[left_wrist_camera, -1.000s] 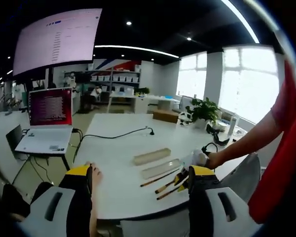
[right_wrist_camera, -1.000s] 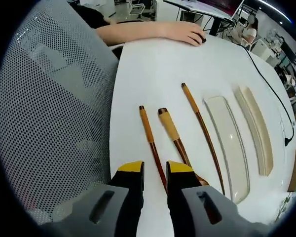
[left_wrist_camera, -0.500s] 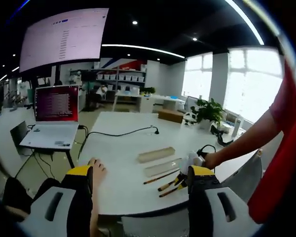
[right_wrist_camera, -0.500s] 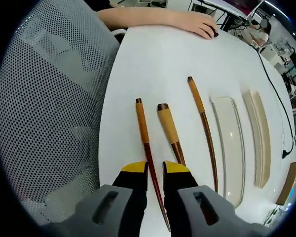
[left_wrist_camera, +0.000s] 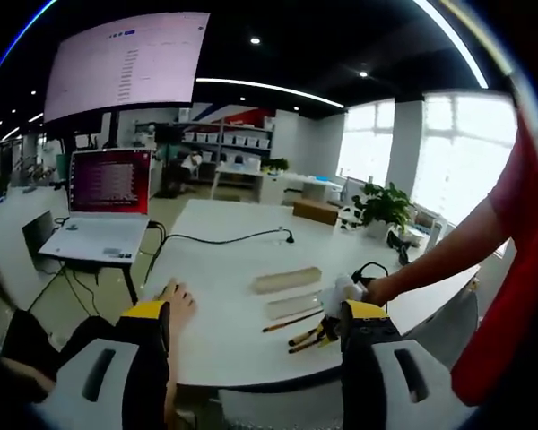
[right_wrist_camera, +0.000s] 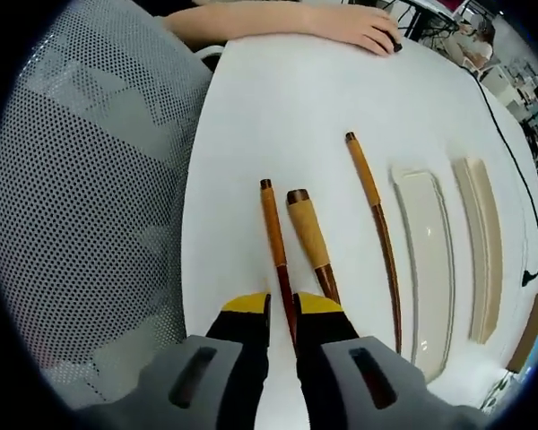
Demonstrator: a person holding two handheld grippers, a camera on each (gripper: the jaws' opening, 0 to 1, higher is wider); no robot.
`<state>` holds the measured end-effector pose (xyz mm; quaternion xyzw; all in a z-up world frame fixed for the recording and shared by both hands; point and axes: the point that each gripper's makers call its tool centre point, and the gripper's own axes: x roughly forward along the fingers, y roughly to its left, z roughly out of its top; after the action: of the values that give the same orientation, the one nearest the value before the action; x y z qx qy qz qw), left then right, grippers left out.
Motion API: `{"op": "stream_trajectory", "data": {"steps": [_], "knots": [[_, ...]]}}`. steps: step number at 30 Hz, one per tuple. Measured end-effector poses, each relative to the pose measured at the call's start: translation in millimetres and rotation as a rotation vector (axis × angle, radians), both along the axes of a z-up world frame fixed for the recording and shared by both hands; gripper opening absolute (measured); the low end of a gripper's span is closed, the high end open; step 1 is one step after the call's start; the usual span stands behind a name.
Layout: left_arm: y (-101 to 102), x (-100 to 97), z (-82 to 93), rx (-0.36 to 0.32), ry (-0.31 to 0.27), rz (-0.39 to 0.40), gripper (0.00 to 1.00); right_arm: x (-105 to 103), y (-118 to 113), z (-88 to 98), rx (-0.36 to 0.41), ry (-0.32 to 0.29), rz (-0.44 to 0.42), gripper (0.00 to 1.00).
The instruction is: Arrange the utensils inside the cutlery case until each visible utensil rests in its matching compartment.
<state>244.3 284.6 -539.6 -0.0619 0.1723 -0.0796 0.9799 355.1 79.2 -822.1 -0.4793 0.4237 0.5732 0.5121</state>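
**White surface, three utensils beside the case, right tool on the thin one**

Office room, white surface [right_wrist_camera: 251,116] with everything laid out on it; mesh chair back [right_wrist_camera: 81,206] off the surface edge in the right gripper view.

- Landmark: the clear cutlery case tray [right_wrist_camera: 428,260]. Second, cream-coloured case half [right_wrist_camera: 484,242] lies just beyond it, parallel, apart.
- Three wooden-handled utensils lie outside the case tray, roughly parallel to it:
  - long thin utensil [right_wrist_camera: 377,219] just beside the case tray, not touching as far as I can tell
  - thick-handled utensil [right_wrist_camera: 310,244] next out from the case tray
  - thin utensil [right_wrist_camera: 274,246] farthest from the case tray
- Right tool [right_wrist_camera: 282,313]: jaws narrow, closed down around the shaft of the thin utensil, which runs between the yellow tips. Looks gripped; utensil lies flat on the surface.
- Left tool [left_wrist_camera: 255,327]: held high and well back from the case tray, jaws wide apart, nothing between them.
- Left gripper view also shows the case tray, case half and utensils [left_wrist_camera: 296,330] from afar, with the right tool at them, held by a person's hand [left_wrist_camera: 377,288].
- Another hand [right_wrist_camera: 372,31] rests on the surface, far end from the case tray.
- Background: laptop [left_wrist_camera: 103,202] on a side desk, black cable [left_wrist_camera: 224,240] across the surface, potted plant [left_wrist_camera: 386,204].
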Motion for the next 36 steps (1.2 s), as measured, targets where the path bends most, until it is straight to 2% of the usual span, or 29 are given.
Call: {"op": "stream_trajectory", "data": {"steps": [2,3,6,9,12,16,19,26,31,36], "knots": [[1,0.9,0.9,-0.006,-0.003,-0.001,0.8,2,2,-0.6,0.0,0.008,-0.06,0.03],[0,1.3,1.3,0.0,-0.003,-0.003,0.8,0,0,-1.5,-0.01,0.037,-0.096,0.01],[1,3.0,2.1,0.01,-0.006,-0.008,0.8,1,4,-2.4,0.022,0.013,0.061,0.01],[1,4.5,1.4,0.017,-0.005,-0.014,0.79,0,2,-2.8,0.006,0.024,0.013,0.0],[1,5.1,1.9,0.027,-0.007,-0.02,0.79,-1,2,-1.6,0.006,0.017,0.033,0.0],[3,7.0,2.7,0.033,-0.011,-0.02,0.79,-3,-1,1.6,-0.006,0.04,0.03,0.0],[4,9.5,1.5,0.029,-0.009,-0.021,0.79,-2,1,9.7,0.02,0.062,0.032,0.0],[-1,13.2,1.8,0.035,-0.01,-0.039,0.79,9,4,29.1,0.044,0.079,0.01,0.01],[2,12.3,0.2,0.034,-0.006,-0.035,0.79,13,2,31.7,0.031,0.071,0.03,0.01],[6,11.2,-3.3,0.019,-0.005,-0.026,0.79,20,0,36.4,0.022,0.091,0.032,0.01]]}}
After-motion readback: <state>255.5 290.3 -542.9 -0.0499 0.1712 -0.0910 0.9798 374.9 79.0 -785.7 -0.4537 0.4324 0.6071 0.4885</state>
